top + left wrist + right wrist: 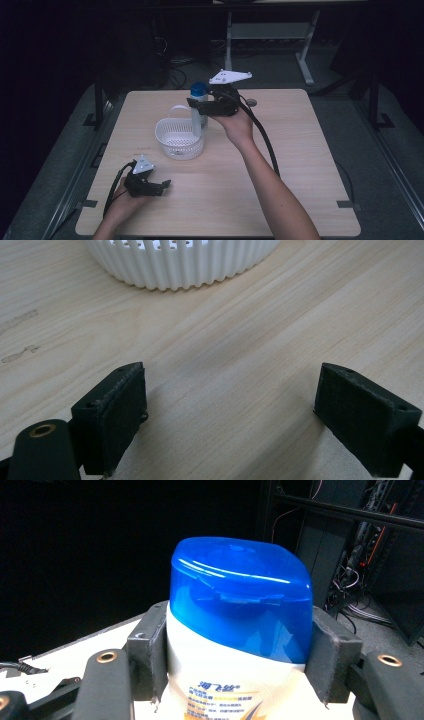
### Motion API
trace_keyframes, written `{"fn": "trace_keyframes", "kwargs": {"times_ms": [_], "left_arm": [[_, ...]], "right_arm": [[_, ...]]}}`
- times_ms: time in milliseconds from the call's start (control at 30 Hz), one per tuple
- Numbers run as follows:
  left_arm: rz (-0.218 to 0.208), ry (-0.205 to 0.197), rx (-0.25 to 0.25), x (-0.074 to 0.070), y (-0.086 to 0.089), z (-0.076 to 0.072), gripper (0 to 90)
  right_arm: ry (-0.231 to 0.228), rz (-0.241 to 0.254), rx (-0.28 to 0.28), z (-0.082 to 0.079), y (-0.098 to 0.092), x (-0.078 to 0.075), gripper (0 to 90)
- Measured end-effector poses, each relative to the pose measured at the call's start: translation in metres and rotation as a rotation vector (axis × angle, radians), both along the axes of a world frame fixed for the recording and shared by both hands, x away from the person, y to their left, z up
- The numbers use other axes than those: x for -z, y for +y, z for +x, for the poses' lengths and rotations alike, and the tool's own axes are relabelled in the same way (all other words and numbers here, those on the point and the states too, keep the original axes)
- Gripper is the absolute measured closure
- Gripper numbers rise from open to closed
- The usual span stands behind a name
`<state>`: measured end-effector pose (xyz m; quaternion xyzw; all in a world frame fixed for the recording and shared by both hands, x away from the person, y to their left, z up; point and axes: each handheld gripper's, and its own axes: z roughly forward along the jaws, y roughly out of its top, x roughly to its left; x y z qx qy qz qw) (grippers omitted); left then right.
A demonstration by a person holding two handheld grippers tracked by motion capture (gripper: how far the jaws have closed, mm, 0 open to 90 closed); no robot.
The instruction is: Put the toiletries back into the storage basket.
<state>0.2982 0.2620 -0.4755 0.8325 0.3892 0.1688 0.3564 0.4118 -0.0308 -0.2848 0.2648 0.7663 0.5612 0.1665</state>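
A white bottle with a blue cap (pixel 199 102) stands upright over the far rim of a white slotted basket (pixel 172 145). My right gripper (pixel 200 106) is shut on the bottle just under the cap; up close, the bottle (pixel 235 635) sits squeezed between both black pads. Whether the bottle's base rests in the basket or hangs above it I cannot tell. My left gripper (pixel 165 186) lies low on the table near the front left, open, with bare wood between its jaws (pixel 227 415). The basket's wall (pixel 180 262) shows ahead of it.
The light wooden table (pixel 280 165) has free room to the right and front of the basket. A small round grey disc (pixel 251 102) lies behind the right hand. Dark floor, cables and a desk frame (pixel 305 55) lie beyond the far edge.
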Motion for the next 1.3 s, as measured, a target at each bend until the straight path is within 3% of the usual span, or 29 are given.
{"fn": "trace_keyframes", "kwargs": {"times_ms": [600,1300], "left_arm": [[0.002,0.0,0.001,0.0,0.0,0.0,13.0],[0.002,-0.001,0.001,0.0,0.0,0.0,13.0]], "right_arm": [[0.005,-0.017,-0.02,0.01,0.019,0.014,35.9],[0.037,-0.047,-0.029,0.015,0.025,0.036,35.9]]}}
